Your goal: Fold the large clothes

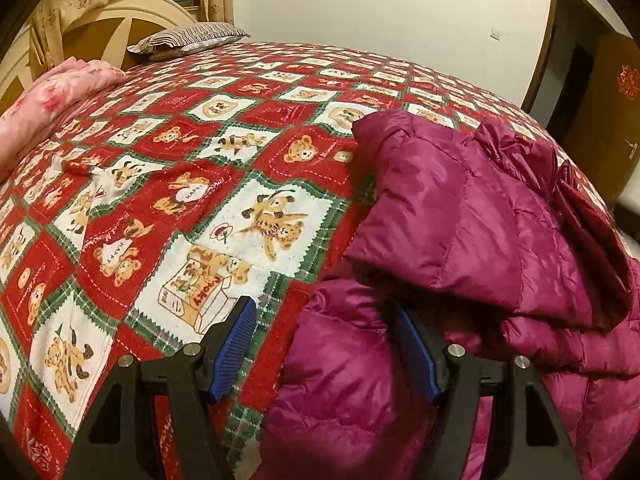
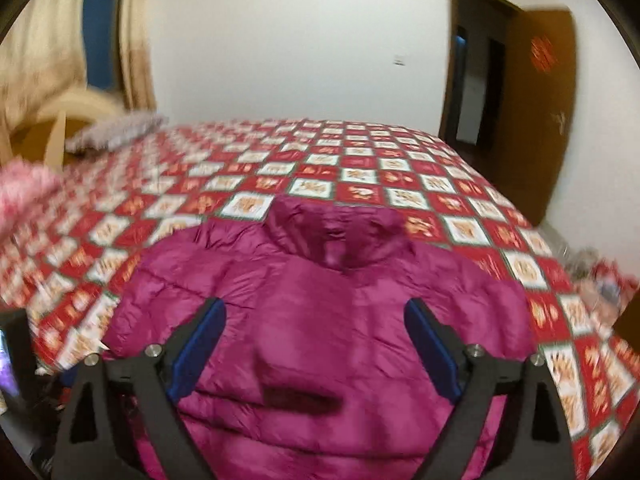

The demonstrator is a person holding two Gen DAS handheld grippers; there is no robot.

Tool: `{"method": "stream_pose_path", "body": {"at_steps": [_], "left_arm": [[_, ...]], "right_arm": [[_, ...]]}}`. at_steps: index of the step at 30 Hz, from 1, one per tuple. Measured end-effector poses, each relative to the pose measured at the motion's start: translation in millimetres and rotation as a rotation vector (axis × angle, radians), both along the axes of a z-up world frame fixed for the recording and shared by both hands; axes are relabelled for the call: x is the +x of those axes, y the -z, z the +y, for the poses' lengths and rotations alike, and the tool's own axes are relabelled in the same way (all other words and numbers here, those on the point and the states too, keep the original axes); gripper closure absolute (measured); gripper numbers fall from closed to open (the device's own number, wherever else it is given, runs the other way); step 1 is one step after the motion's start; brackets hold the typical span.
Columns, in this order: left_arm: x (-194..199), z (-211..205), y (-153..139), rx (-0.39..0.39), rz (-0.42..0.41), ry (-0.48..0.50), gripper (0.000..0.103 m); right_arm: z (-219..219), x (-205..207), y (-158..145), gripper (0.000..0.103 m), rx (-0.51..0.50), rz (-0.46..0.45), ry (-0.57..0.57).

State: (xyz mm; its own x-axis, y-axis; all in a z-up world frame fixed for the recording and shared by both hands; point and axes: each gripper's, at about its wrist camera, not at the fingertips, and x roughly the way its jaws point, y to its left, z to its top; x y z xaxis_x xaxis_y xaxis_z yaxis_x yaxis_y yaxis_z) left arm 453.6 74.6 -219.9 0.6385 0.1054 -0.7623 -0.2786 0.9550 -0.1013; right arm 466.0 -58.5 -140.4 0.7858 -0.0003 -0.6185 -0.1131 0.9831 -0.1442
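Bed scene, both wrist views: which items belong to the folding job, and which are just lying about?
Job:
- magenta puffer jacket
- left gripper, open at the jacket's edge
- right gripper, open above the jacket
- teddy-bear bedspread, the work surface

Lying about:
- striped pillow
- pink quilt

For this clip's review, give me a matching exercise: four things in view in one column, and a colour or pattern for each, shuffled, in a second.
Things:
1. puffer jacket
2. bedspread
3. pillow
4. folded blanket

Looks:
A. pink floral
B. grey stripes
C. magenta, quilted
D. red and white squares with teddy bears

Pairs: 1-C, 2-D, 3-B, 4-A
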Motion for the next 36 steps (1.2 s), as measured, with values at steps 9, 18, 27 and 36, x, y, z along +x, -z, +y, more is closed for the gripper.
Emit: {"method": "stream_pose_path", "body": {"at_steps": [9,18,27,36], "left_arm": [[-2.0,15.9,2.4,-0.104,-0.039,-0.047,0.031],[-0.9,17.4,2.8,-0.103,-0.033,-0.063,0.03],[-38.9,19.6,-50.2,0.152,-0.107,-0.103,0.03],[58.0,-33.0,-117.2,0.243,-0.23,-0.05,0.03]], "right_arm": [[-75.9,24.2,27.9,0.087,0.11,0.16,0.213],[-150.0,-20.5,62.2,0.087,0.255,0.215,0.351],[-180.5,-65.7,2.6,0.041,0.229,-0.006,0.388],[-126.2,-9.0,44.5,0.077,0.254,0.15,0.232]]}}
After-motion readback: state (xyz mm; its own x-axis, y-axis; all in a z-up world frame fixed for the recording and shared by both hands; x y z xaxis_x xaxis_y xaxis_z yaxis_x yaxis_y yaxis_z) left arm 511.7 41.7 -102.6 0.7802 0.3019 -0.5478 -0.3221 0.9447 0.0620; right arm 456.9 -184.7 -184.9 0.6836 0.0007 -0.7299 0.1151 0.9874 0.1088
